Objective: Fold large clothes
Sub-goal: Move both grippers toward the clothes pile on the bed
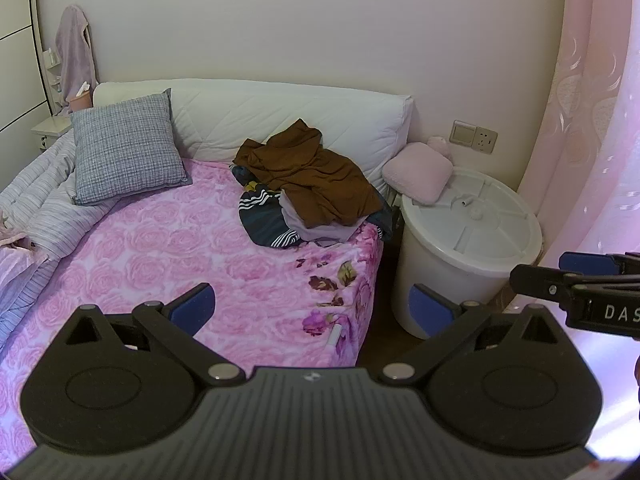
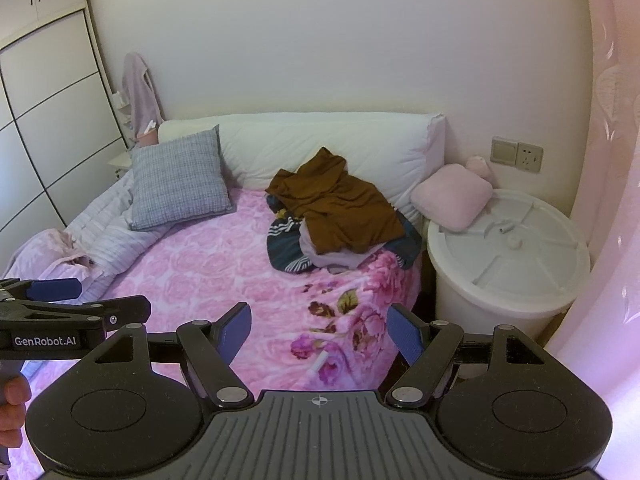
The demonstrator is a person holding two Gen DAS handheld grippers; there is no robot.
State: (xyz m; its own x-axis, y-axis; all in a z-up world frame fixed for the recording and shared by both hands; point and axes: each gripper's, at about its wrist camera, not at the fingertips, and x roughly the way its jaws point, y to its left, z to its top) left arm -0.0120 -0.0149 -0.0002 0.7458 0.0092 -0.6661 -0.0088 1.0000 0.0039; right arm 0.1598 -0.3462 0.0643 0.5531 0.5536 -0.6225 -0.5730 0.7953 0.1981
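The brown garment (image 2: 340,204) lies crumpled on top of a pile of clothes (image 2: 304,252) at the far side of the bed (image 2: 224,280), near the white pillow (image 2: 320,140). It is judged soft and light; a free edge should be pinched. The left tool (image 1: 316,308) and the right tool (image 2: 320,328) are held wide and empty.

I see a pink rose-print bedspread (image 1: 168,248) across the bed, with a grey checked cushion (image 1: 128,148) leaning on a long white bolster (image 1: 288,120) at the head. A striped grey quilt (image 1: 44,204) is bunched along the left edge. Beside the bed a white lidded bin (image 1: 472,232) carries a small pink pillow (image 1: 420,176), beneath a wall socket (image 1: 474,137).
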